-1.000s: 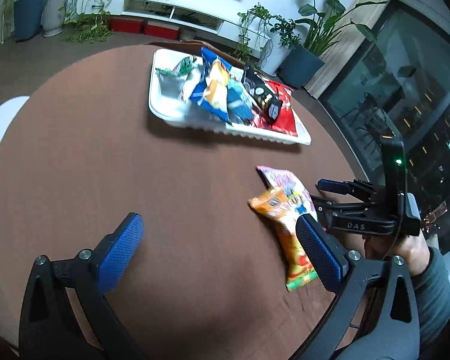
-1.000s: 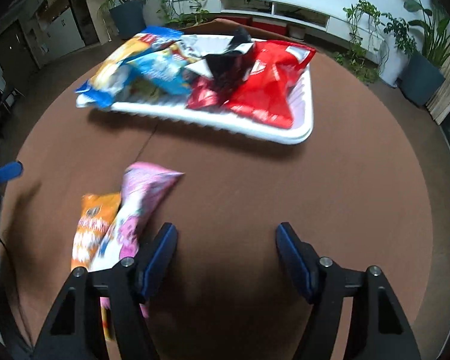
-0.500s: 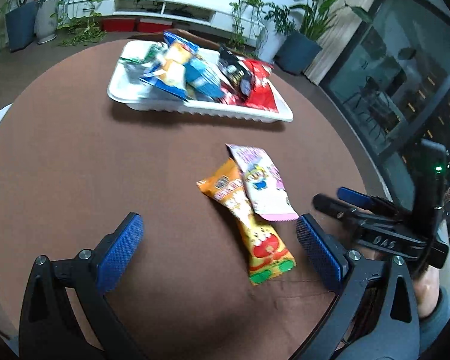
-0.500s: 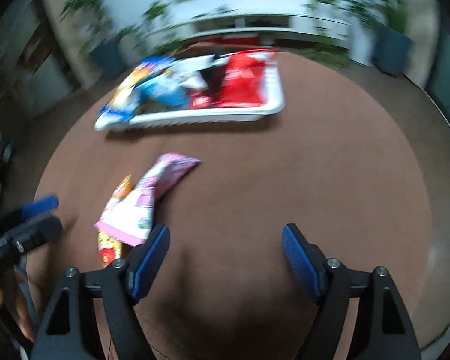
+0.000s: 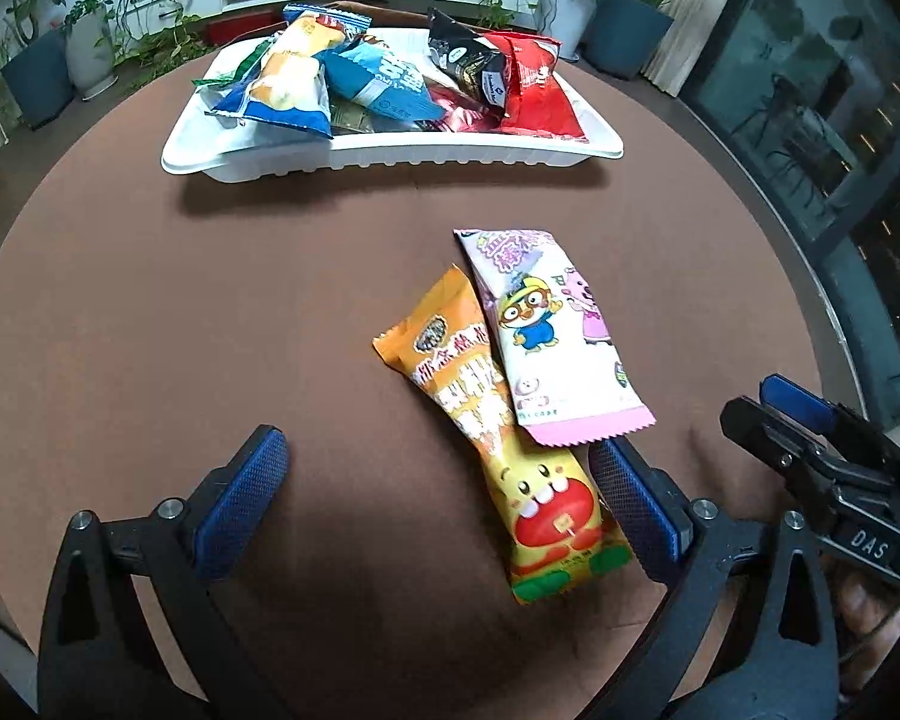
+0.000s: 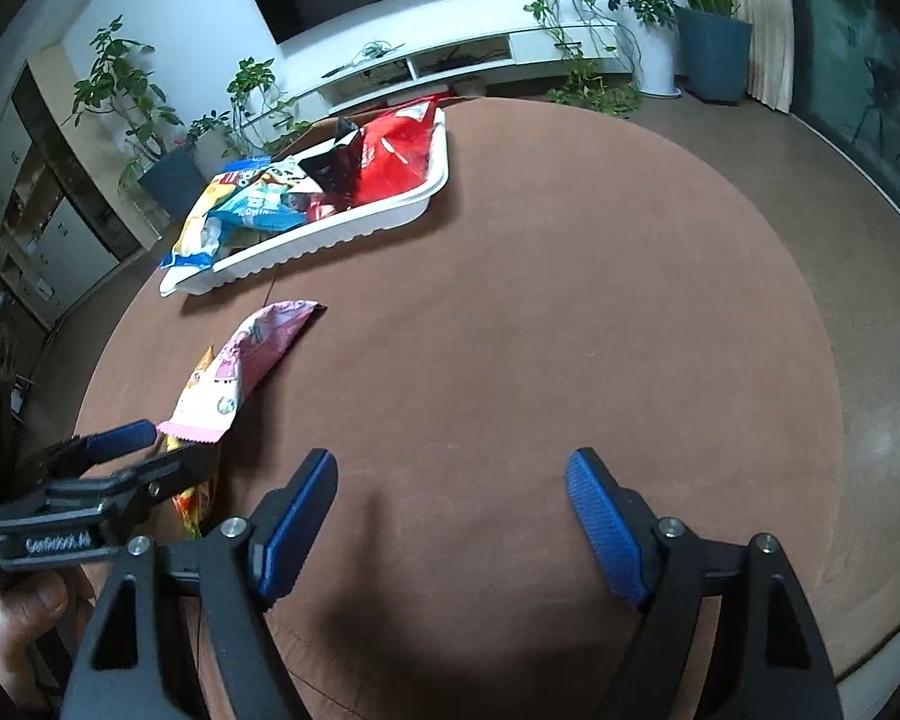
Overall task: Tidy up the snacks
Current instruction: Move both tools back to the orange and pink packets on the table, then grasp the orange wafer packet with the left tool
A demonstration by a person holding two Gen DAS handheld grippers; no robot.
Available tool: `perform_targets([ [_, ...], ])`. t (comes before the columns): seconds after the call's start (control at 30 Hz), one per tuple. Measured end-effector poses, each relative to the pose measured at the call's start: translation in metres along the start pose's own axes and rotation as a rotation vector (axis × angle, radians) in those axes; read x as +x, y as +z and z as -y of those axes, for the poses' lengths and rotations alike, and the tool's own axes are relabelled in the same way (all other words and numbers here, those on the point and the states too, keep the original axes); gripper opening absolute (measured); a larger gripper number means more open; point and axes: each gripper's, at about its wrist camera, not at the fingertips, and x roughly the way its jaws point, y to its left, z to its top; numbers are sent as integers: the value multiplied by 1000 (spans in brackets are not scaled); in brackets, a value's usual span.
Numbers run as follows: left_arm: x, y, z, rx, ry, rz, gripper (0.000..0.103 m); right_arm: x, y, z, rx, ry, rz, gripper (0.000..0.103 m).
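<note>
A big round brown table fills both views, and most of its top is bare, with lots of free room on the left side and at the near edge. At the far side sits a white tray, close to the table's far edge, piled with snack bags: a red bag, a black bag and blue bags. Two snacks lie on the bare table in front of the tray, well apart from it. The pink bag lies partly on top of the orange bag, and they touch. The left gripper is wide open and holds nothing; the low end of the orange bag sits between its pads, just beside the right one. The right gripper has just been opening, stands wide, and has only bare table between its pads. It is near the table's right edge.
</note>
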Motion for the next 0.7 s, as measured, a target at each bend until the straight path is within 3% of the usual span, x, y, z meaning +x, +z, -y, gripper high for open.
perform_targets([
  [0.17,8,5,4,45,39,-9,77,-3,-1,-2,-11,7,21,81],
  [0.3,11,11,4,54,24,-12,72,-4,-1,-1,-10,4,25,81],
  [0.4,10,14,1,74,30,-16,62,-6,-1,-2,-11,11,30,81],
  [0.57,7,15,-6,111,57,-13,33,-11,2,-6,-8,32,35,81],
  [0.7,0,8,-16,134,56,-6,22,-12,7,-15,-15,51,22,81],
])
